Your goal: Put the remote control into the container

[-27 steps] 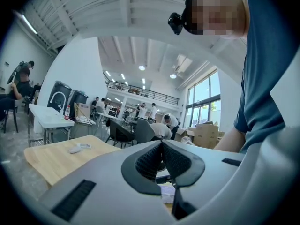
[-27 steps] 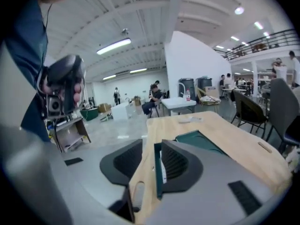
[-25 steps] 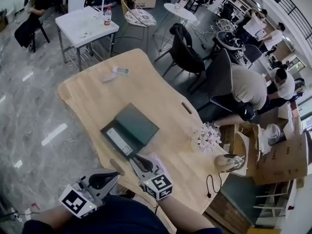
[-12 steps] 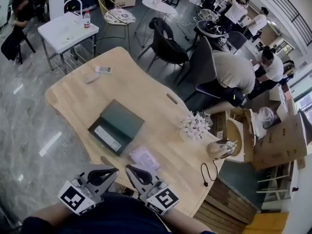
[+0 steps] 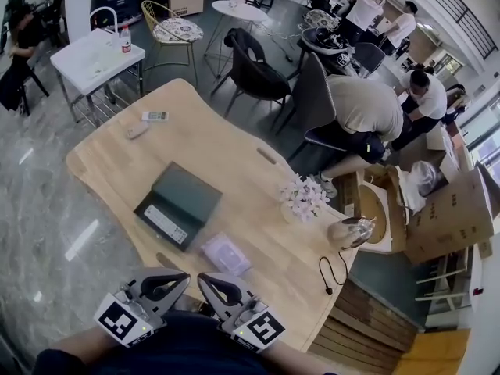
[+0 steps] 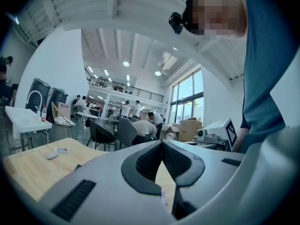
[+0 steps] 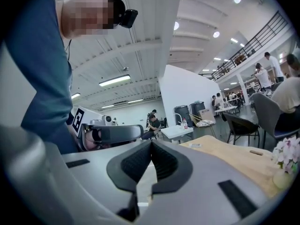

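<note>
Lying in the container: the remote control [image 5: 166,225], white and oblong, is flat in the nearer part of the dark green container [image 5: 187,194], along its near-left side.
Container: it sits on the wooden bench [image 5: 234,143], in the left half, at a slant to the bench's edges. Its farther part shows a plain dark green face.
Left claw [image 6: 161,148]: the jaws are together, the ribbed pads meet at the tips, and nothing is between them. It is level, over the near edge of the bench and apart from the container.
Right claw [image 7: 151,146]: the jaws are together and the pads meet, with nothing between them. It is level, just beside the left claw, with its tips toward the bench.
Head view of the claws: both are at the bottom of the picture, side by side. Their marker cubes are turned toward the person, and their tips lean toward each other without touching.
Clear packet [image 5: 224,254]: it lies flat on the bench between the container and the claws, touching neither.
White flowers [image 5: 303,198]: they stand near the bench's right side, well apart from the container.
Glass vessel [image 5: 350,233]: it is at the bench's right rim, near the flowers.
Black cable [image 5: 332,276]: it is looped on the bench near the glass vessel.
Far end of the bench: a small white handset [image 5: 154,116] and a grey object [image 5: 137,131] lie near each other.
Around the bench: there are dark chairs, a white side table [image 5: 94,57], cardboard boxes and several people.
</note>
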`<state>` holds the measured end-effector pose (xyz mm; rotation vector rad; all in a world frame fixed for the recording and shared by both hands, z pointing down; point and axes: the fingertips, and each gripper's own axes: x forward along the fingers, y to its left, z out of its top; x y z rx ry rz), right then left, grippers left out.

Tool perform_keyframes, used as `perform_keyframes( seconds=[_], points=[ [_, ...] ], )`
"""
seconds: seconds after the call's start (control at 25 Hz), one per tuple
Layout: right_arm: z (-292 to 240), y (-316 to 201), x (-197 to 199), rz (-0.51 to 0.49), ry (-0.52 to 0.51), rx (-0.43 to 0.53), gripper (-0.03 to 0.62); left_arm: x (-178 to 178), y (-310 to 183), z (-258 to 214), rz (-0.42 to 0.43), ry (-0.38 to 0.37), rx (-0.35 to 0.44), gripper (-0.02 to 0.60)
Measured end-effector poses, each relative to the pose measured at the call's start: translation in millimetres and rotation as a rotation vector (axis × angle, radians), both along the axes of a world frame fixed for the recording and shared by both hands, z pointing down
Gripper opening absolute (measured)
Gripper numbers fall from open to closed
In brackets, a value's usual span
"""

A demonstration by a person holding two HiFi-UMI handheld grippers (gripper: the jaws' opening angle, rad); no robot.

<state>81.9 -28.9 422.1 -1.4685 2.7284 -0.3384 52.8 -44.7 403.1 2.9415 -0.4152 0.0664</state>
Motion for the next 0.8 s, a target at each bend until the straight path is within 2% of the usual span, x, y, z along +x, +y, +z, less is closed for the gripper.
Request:
perform_keyframes(
  seconds=[0.32, 0.48, 0.8],
  points=[
    [-3.7, 6.2, 4.6, -0.013, -0.012, 0.003, 0.017, 8.1, 9.1, -3.1, 0.009, -0.022, 0.003, 0.091],
    [-4.2, 6.9, 0.8, -0.022, -0.020, 0.000, 0.017, 6.7, 14.3, -2.2, 0.023, -0.056, -0.003, 0.092],
    [-3.3, 11.8, -2.9, -0.033, -0.022, -0.001, 0.017, 4.7, 19.9, -3.4, 0.018, -0.052, 0.006, 0.092]
  ],
)
